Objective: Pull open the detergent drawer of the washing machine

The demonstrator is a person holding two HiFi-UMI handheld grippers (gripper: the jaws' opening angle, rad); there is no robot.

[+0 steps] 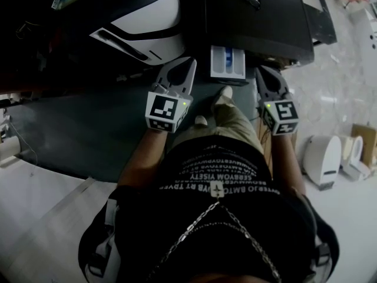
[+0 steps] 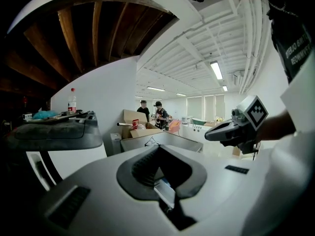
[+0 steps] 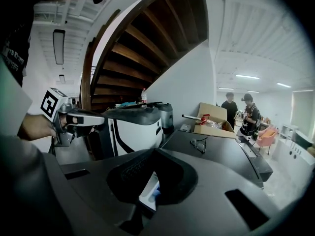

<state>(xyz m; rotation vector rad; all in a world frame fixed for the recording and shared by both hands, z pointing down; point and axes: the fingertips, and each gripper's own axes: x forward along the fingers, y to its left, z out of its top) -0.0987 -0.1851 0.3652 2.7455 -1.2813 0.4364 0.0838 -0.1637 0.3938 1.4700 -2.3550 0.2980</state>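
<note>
Seen from the head view, the dark-topped washing machine (image 1: 259,16) is ahead of me, and its white detergent drawer (image 1: 228,62), with a blue compartment, stands pulled out of the front. My left gripper (image 1: 188,63) is shut and empty, just left of the drawer and apart from it. On the drawer's other side my right gripper (image 1: 263,71) is also shut and holds nothing. Each gripper view shows shut jaws, left gripper (image 2: 160,146) and right gripper (image 3: 153,150), with a piece of the drawer (image 3: 150,193) visible below them.
A second white and dark machine (image 1: 141,22) stands to the left. A pair of glasses (image 3: 199,144) lies on the washing machine's lid. Behind it is an open cardboard box (image 3: 212,121), and two people (image 2: 151,111) stand further back. My legs and a shoe (image 1: 222,99) are below the drawer.
</note>
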